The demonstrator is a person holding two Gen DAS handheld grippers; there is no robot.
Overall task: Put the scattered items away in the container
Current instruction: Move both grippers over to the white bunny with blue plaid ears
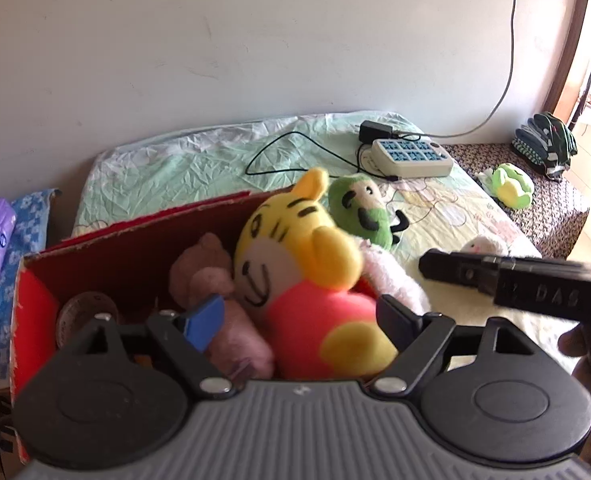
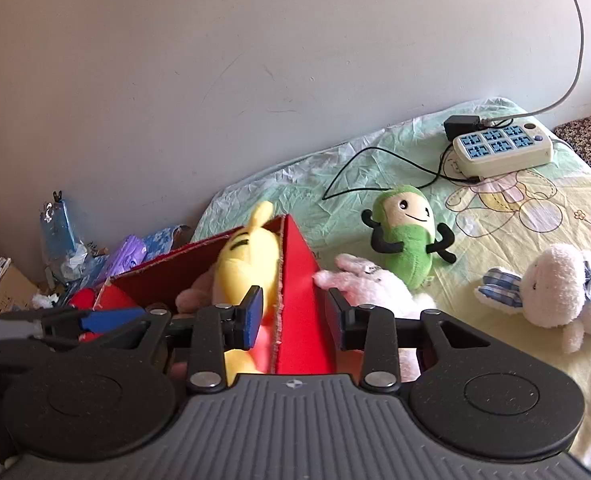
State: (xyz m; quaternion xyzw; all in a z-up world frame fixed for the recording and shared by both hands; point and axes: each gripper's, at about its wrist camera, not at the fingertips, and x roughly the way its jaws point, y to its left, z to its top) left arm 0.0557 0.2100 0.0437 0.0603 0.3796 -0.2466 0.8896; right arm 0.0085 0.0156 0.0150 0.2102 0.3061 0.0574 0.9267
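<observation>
Left wrist view: left gripper [image 1: 295, 316] jaws apart over tiger plush [image 1: 295, 276] lying in red box [image 2: 299, 280], right gripper [image 2: 295, 314] open astride its wall (release seemingly done); pink bunny [image 2: 359, 280] beside box probably next.

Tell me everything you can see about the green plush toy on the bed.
The green plush is a soft, bean-shaped doll with a cream face, dot eyes, a smile, and thin black arms and legs. It lies tilted on its back on the bedsheet, outside the red box, just beyond the pink plush. No tongs touch it.
</observation>
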